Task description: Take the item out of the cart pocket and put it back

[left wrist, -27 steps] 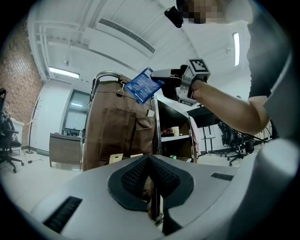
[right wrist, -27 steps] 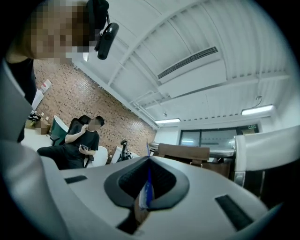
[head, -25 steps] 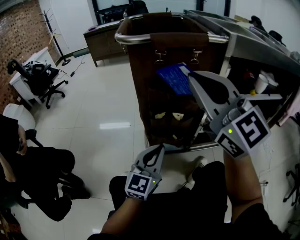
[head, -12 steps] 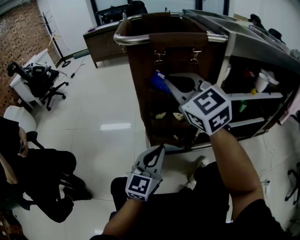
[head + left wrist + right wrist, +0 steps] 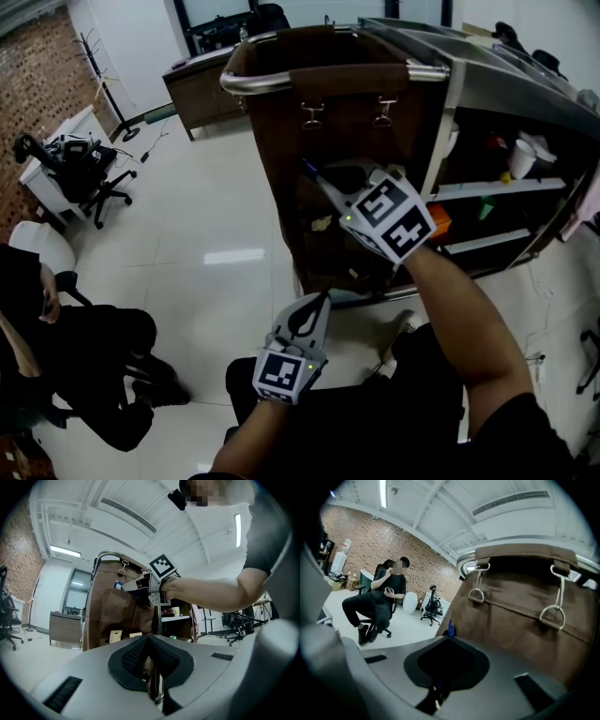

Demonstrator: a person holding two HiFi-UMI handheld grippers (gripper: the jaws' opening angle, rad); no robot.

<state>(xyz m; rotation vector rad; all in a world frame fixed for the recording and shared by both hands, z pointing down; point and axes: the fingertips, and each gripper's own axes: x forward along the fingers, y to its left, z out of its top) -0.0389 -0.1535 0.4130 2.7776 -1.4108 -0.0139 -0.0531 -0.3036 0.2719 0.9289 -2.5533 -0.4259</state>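
Return leg: blue item (image 5: 307,169) lowered to the cart pocket (image 5: 300,211).
Right gripper (image 5: 323,183) pinches it, now down at the brown fabric; reinsertion apparently under way. Left gripper (image 5: 319,302) pressed together, empty.

The grey left hand-held gripper (image 5: 323,298) and right hand-held gripper (image 5: 319,178) each bear a black-and-white marker cube (image 5: 281,372), a green light and black pads (image 5: 136,656); the sleeve (image 5: 525,436) is dark.

- The cart (image 5: 487,80) stands on the floor at twelve o'clock. A brown fabric bag (image 5: 281,141) hangs from its chrome rail (image 5: 246,86) by two metal clips (image 5: 312,114).
- Its shelves (image 5: 487,187), at two o'clock, carry a white cup (image 5: 518,159).
- The glossy pale floor (image 5: 216,281) bears an office chair (image 5: 94,183) at ten o'clock, a dark wooden surface (image 5: 202,89) at eleven and a seated person (image 5: 84,356) at eight.
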